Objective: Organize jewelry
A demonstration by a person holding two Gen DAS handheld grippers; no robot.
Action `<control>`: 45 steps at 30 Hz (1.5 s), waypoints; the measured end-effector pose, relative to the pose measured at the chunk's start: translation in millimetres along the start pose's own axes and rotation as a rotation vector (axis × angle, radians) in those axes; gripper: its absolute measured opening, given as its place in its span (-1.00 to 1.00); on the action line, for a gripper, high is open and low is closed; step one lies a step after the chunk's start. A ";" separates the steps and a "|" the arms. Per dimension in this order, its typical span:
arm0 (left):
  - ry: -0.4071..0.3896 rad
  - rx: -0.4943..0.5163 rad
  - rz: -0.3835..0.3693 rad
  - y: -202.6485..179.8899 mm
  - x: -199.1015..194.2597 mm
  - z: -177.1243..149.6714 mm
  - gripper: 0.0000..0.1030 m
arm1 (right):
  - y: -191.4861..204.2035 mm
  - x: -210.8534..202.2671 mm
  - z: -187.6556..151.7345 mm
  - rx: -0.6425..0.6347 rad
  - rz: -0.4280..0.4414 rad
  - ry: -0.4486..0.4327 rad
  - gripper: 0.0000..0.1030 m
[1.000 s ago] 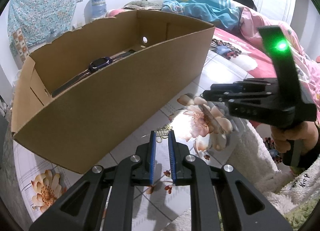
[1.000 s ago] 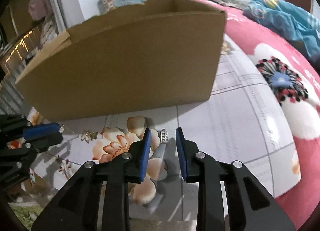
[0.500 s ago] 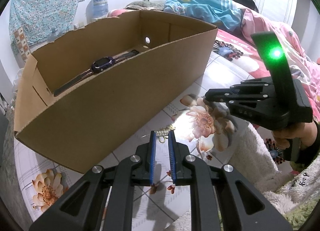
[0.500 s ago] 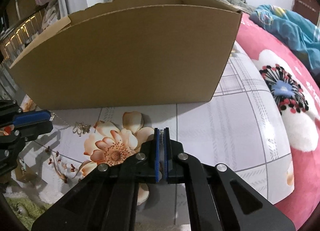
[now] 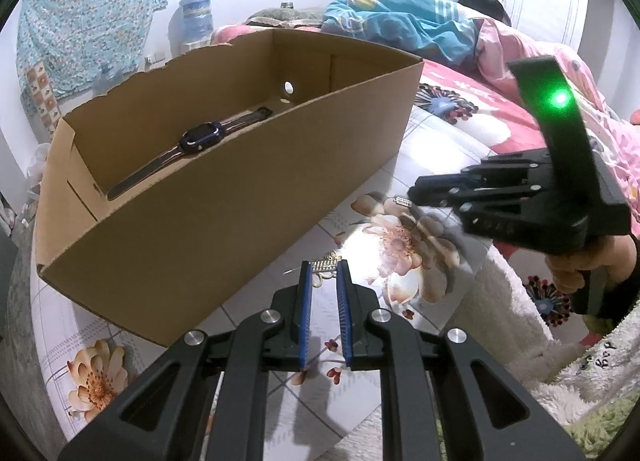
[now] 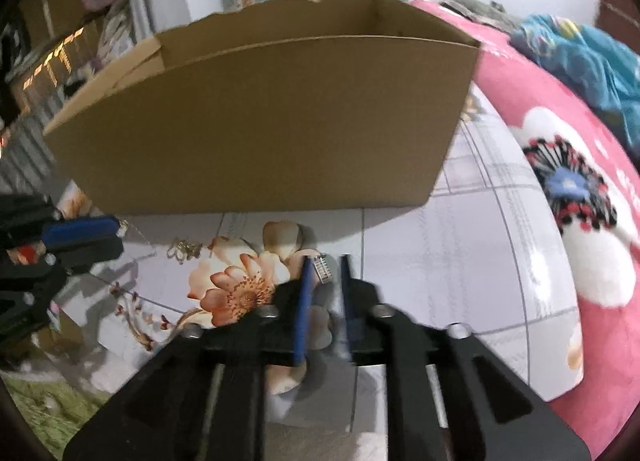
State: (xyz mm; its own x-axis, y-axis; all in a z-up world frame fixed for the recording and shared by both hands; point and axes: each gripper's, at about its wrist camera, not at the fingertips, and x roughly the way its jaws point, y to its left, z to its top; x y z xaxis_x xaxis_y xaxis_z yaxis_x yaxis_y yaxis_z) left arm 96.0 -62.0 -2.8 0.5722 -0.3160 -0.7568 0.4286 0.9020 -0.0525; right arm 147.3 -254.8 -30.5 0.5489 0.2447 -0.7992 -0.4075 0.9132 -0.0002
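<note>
An open cardboard box stands on the floral bed sheet and holds a dark smartwatch. My left gripper is open, with a small gold trinket on a thin chain lying on the sheet at its fingertips. My right gripper is open, with a small silver charm between its tips against the left pad. The charm also shows in the left wrist view, at the right gripper's tips. The gold trinket lies left of the right gripper.
A person in blue lies on the pink bedding behind the box. A white fluffy blanket lies at the right. A water bottle and patterned cloth stand against the far wall.
My right gripper shut half a second ago and now stands open again, with the silver charm at its tips. My left gripper stayed open over the gold trinket.
</note>
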 end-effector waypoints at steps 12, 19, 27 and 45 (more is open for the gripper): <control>-0.003 -0.024 0.005 6.3 -1.0 -2.7 -0.77 | -3.5 21.3 16.8 -0.024 0.052 0.075 -1.00; -0.004 -0.024 0.005 7.5 -1.6 -3.4 -0.77 | -9.0 18.1 17.0 0.012 0.079 0.071 -1.00; -0.015 -0.032 0.007 9.4 -4.2 -4.0 -0.77 | -7.9 5.2 16.4 -0.018 0.106 0.126 -1.00; -0.023 -0.062 -0.008 16.4 -3.0 -7.6 -0.77 | -26.8 16.7 20.7 0.214 0.093 0.115 -0.70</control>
State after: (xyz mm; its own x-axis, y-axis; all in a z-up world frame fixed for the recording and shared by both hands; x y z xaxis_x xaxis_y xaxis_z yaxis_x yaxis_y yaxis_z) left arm 96.0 -43.9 -6.3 0.5854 -0.3289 -0.7410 0.3889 0.9159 -0.0993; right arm 182.5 -268.5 -31.4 0.4244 0.3037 -0.8530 -0.2817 0.9396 0.1943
